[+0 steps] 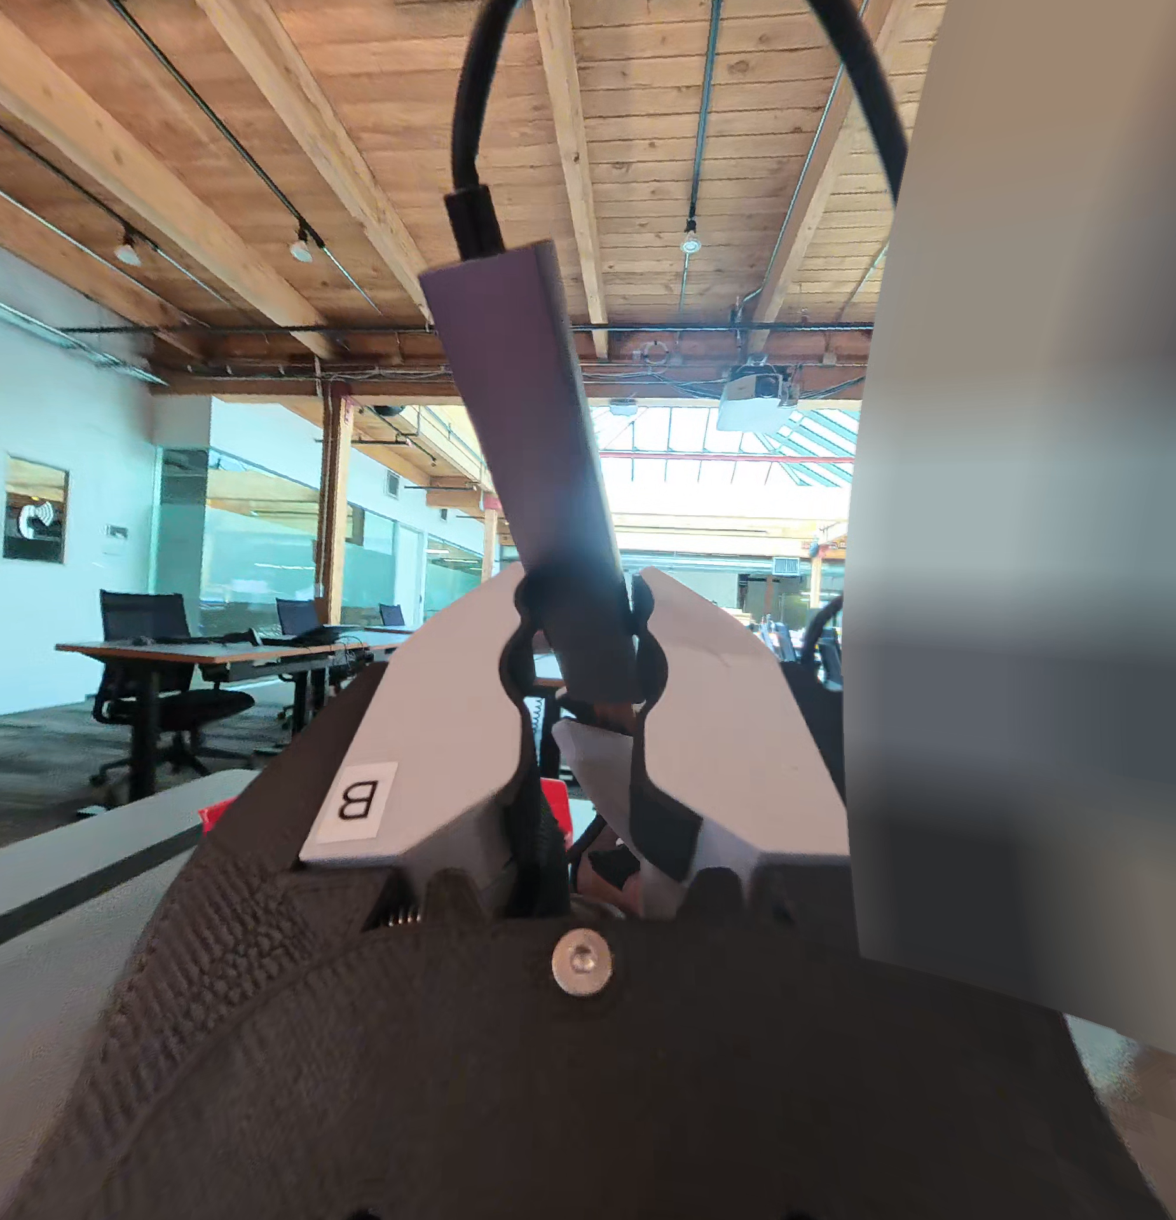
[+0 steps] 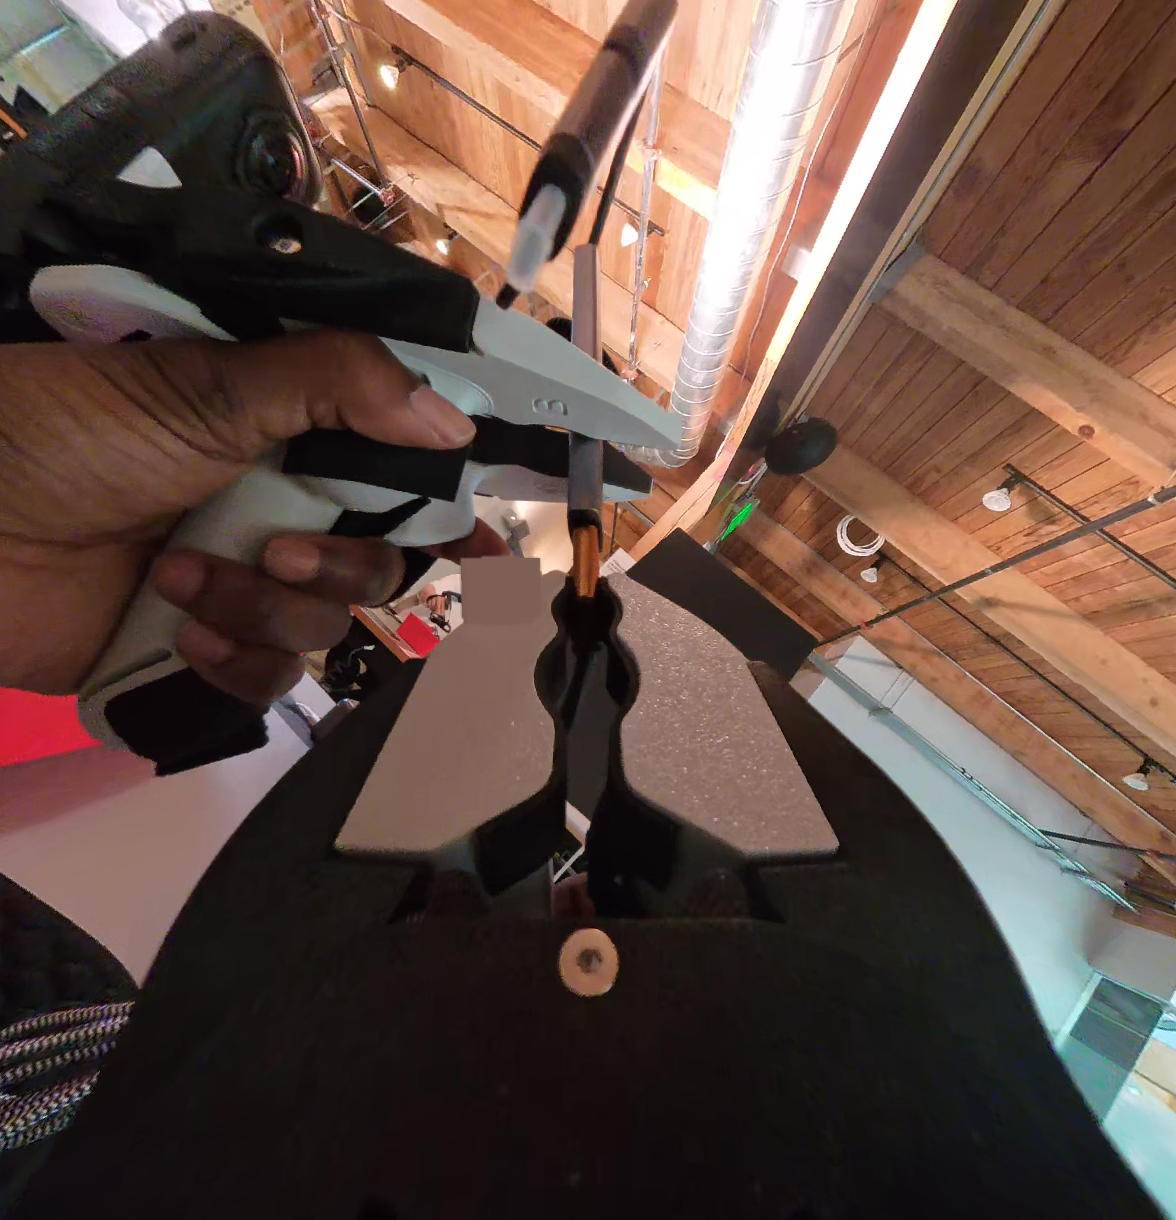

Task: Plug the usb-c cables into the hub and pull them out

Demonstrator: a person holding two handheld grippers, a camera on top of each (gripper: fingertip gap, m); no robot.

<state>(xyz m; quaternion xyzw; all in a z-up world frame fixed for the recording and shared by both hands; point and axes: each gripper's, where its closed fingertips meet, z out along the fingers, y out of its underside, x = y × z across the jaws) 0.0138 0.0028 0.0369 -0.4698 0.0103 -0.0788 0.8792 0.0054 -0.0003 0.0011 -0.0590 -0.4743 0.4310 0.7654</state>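
In the left wrist view my left gripper (image 1: 582,581) is shut on the lower end of the grey hub (image 1: 526,422), which stands up and tilts left. The hub's own black cable (image 1: 470,132) loops overhead. In the right wrist view my right gripper (image 2: 585,594) is shut on a usb-c plug (image 2: 584,561) with an orange-copper shell. The plug's tip meets the lower end of the hub (image 2: 585,290), seen edge on. I cannot tell how deep it sits. A hand (image 2: 176,475) holds the left gripper (image 2: 638,462) at upper left. A capped connector (image 2: 539,244) hangs by the hub.
Both grippers are raised above a white table (image 1: 77,858) and point toward the wooden ceiling. A red item (image 2: 30,733) lies on the table. A braided cable (image 2: 37,1069) lies at lower left. Desks and chairs (image 1: 176,653) stand far behind.
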